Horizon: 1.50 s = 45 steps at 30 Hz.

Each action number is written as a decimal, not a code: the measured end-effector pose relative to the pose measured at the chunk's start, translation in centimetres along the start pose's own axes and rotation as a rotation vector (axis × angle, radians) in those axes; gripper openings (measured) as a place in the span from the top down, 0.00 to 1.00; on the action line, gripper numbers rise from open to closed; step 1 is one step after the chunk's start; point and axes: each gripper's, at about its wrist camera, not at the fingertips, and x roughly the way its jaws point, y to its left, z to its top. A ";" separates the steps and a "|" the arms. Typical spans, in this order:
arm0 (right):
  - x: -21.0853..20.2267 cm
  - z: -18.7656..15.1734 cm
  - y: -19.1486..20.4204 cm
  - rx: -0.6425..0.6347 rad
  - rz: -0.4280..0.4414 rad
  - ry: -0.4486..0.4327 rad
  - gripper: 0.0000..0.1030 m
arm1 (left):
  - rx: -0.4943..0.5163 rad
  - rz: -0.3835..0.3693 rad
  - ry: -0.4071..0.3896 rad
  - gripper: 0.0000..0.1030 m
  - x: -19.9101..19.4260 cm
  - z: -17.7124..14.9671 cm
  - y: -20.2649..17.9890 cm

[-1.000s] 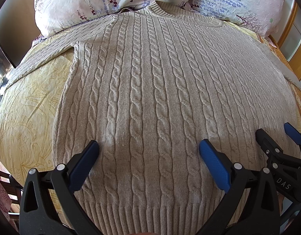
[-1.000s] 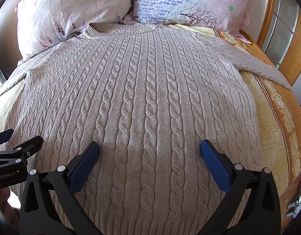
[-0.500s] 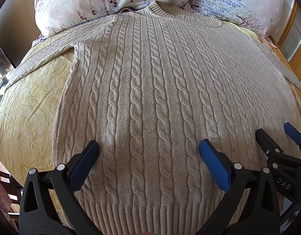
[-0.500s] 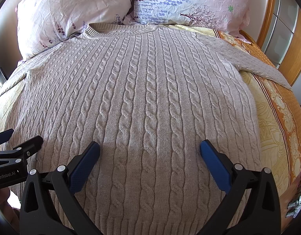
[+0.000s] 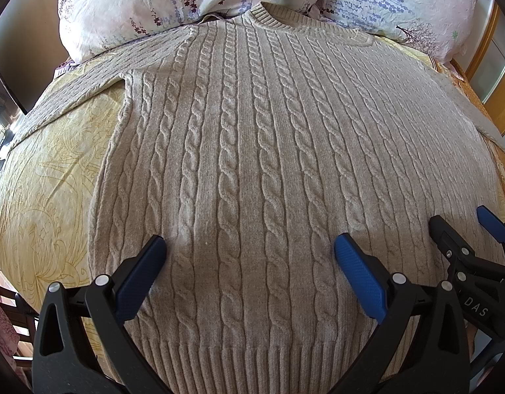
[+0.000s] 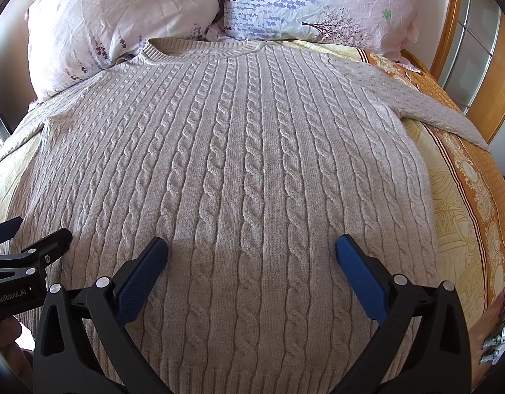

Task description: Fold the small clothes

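Right now my left claw (image 5: 249, 256) hangs with its blue pads spread wide apart, clamped on nothing, above the lower part of a beige cable-knit sweater (image 5: 268, 151). My right claw (image 6: 252, 256) is just as wide open, beside it over the same hem end. The sweater lies flat, front up, on a yellow patterned bedspread (image 5: 49, 177). Its long axis runs straight away from me: ribbed hem nearest, collar at the far end touching two flowered pillows (image 6: 121, 23). Both sleeves spread out sideways.
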 end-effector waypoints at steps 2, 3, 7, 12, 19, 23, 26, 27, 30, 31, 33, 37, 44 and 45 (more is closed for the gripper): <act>0.0 0.0 0.0 0.000 0.000 0.000 0.01 | 0.000 0.000 0.000 0.02 0.0 0.0 0.0; 0.0 0.0 0.0 0.000 0.000 0.000 0.01 | 0.000 0.000 -0.001 0.02 0.0 0.0 0.0; 0.1 0.0 0.1 0.000 0.000 0.001 0.01 | 0.000 0.000 0.000 0.02 0.0 0.0 0.0; 0.3 -0.3 0.3 0.001 -0.001 0.005 0.01 | 0.000 0.000 -0.001 0.02 0.0 0.0 0.0; 0.2 -0.2 0.3 0.004 -0.002 0.013 0.01 | 0.000 0.000 -0.001 0.02 0.0 0.0 0.0; 0.4 -0.1 0.3 0.005 -0.004 0.013 0.01 | -0.001 0.000 0.000 0.02 0.0 0.0 0.0; 0.4 -0.1 0.3 0.005 -0.004 0.013 0.01 | -0.002 0.001 0.002 0.02 0.0 0.1 0.0; 0.4 -0.1 0.3 0.005 -0.003 0.013 0.01 | -0.002 0.001 0.003 0.02 0.1 0.1 0.0; 0.4 -0.1 0.3 0.004 -0.004 0.012 0.01 | -0.002 0.002 0.007 0.02 0.1 0.1 0.0; 0.4 -0.1 0.3 0.003 -0.003 0.012 0.01 | -0.002 0.002 0.007 0.02 0.1 0.2 0.0; 0.4 -0.1 0.3 0.001 -0.001 0.012 0.01 | -0.002 0.003 0.008 0.02 0.1 0.2 0.0; 0.4 0.0 0.3 -0.004 0.002 0.024 0.01 | -0.002 0.003 0.007 0.02 0.0 0.2 -0.1; 0.5 0.0 0.3 -0.051 0.037 0.012 0.01 | 0.003 0.000 0.000 0.02 0.1 0.2 0.1; 0.5 0.1 0.2 -0.059 0.043 0.018 0.01 | 0.006 0.000 0.000 0.02 0.0 0.2 0.0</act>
